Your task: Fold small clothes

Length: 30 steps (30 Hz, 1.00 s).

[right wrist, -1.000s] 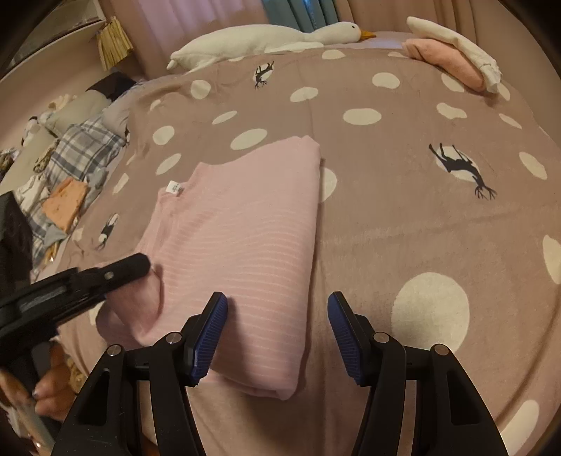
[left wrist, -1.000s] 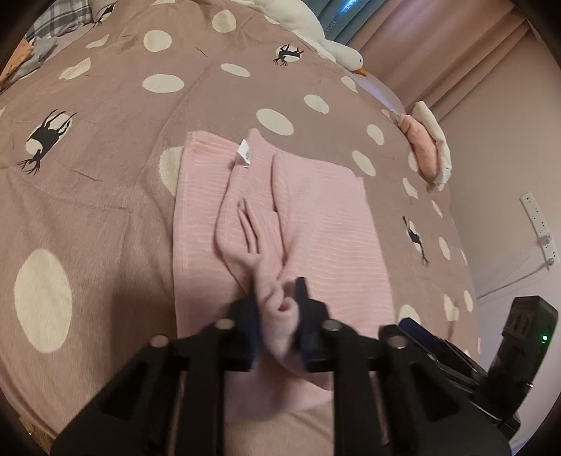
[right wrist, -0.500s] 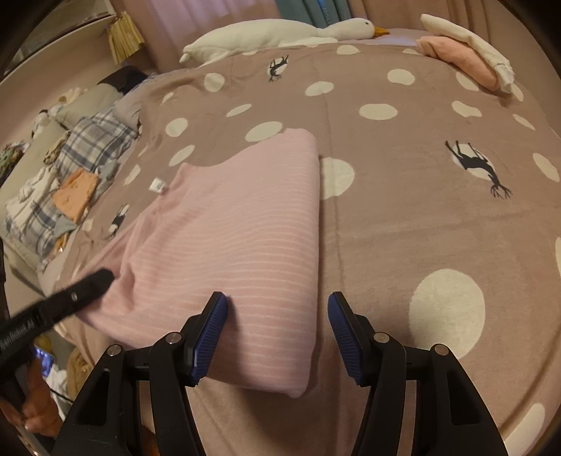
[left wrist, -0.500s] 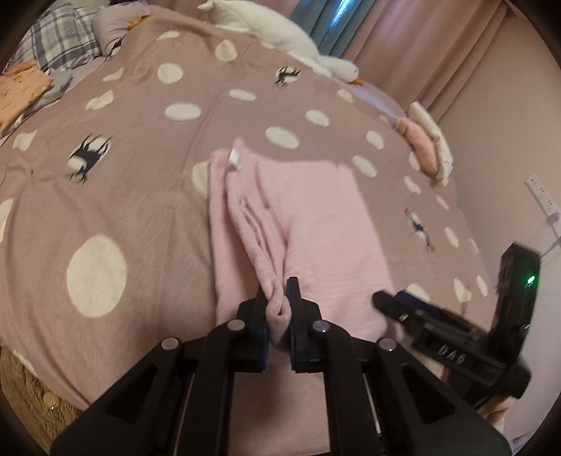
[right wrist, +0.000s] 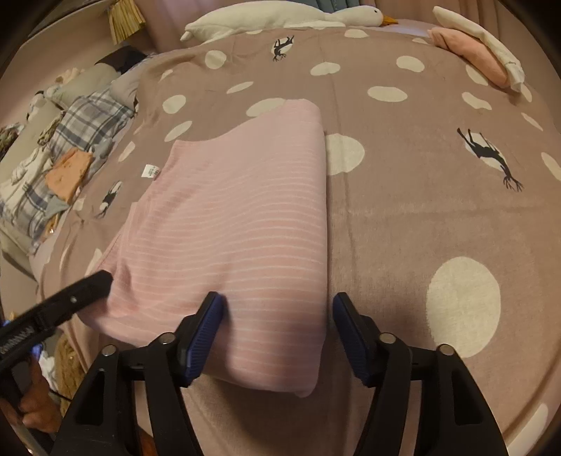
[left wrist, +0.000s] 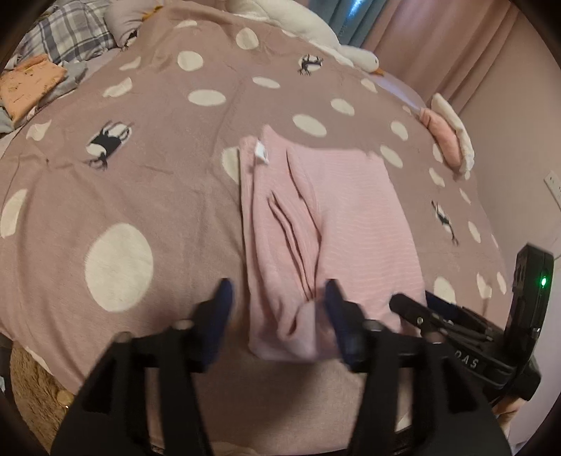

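A pink striped garment (left wrist: 336,228) lies partly folded on the brown spotted bedspread (left wrist: 140,182), with a bunched sleeve along its left side and a white label (left wrist: 261,154) at the far end. My left gripper (left wrist: 278,315) is open, its jaws on either side of the garment's near left corner. In the right wrist view the garment (right wrist: 245,224) lies flat. My right gripper (right wrist: 277,333) is open over its near right corner. The left gripper's finger (right wrist: 80,291) shows at the left.
A pile of folded pink and white clothes (right wrist: 480,49) sits at the far right of the bed. A white goose plush (right wrist: 280,17) lies along the far edge. Plaid and orange clothes (right wrist: 70,154) are heaped at the left. The bed's near edge is just below the grippers.
My left gripper was shut on the bunched sleeve; it has opened and let the cloth drop onto the garment. The right gripper has stayed open at the near right corner.
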Tool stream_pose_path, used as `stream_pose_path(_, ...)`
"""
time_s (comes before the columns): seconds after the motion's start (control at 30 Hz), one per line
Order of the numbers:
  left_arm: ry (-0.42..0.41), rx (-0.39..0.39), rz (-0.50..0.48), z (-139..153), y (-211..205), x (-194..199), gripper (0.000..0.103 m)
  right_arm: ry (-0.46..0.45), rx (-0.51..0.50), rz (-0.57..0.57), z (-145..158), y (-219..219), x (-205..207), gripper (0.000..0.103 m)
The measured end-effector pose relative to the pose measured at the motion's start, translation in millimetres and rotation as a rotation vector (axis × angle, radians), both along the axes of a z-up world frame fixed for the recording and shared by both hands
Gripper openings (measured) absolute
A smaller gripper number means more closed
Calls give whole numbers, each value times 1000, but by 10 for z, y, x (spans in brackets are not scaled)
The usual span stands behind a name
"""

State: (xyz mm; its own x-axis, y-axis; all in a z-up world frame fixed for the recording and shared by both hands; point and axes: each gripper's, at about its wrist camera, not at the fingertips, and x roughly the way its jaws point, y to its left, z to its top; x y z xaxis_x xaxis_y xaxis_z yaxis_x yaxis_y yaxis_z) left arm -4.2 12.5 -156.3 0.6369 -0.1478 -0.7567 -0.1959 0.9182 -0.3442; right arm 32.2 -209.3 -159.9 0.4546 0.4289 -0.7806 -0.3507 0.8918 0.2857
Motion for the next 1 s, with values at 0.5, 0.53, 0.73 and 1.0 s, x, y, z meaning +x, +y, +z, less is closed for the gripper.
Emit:
stream_pose_path(0.5, 93, -162, -78, -359, 130, 535, 82, 69, 131, 42, -90, 71, 349, 80)
stream_pose_path(0.53, 100, -178, -81, -389, 131, 558, 82, 69, 135, 51, -106, 101, 368, 80)
stream_pose_path(0.73, 84, -242, -109, -429, 99, 647, 54, 56, 161, 53, -150, 138, 437, 66)
stream_pose_path(1.0, 33, -168, -91, -218, -75, 611, 34, 16, 185, 55, 6, 87, 397, 28)
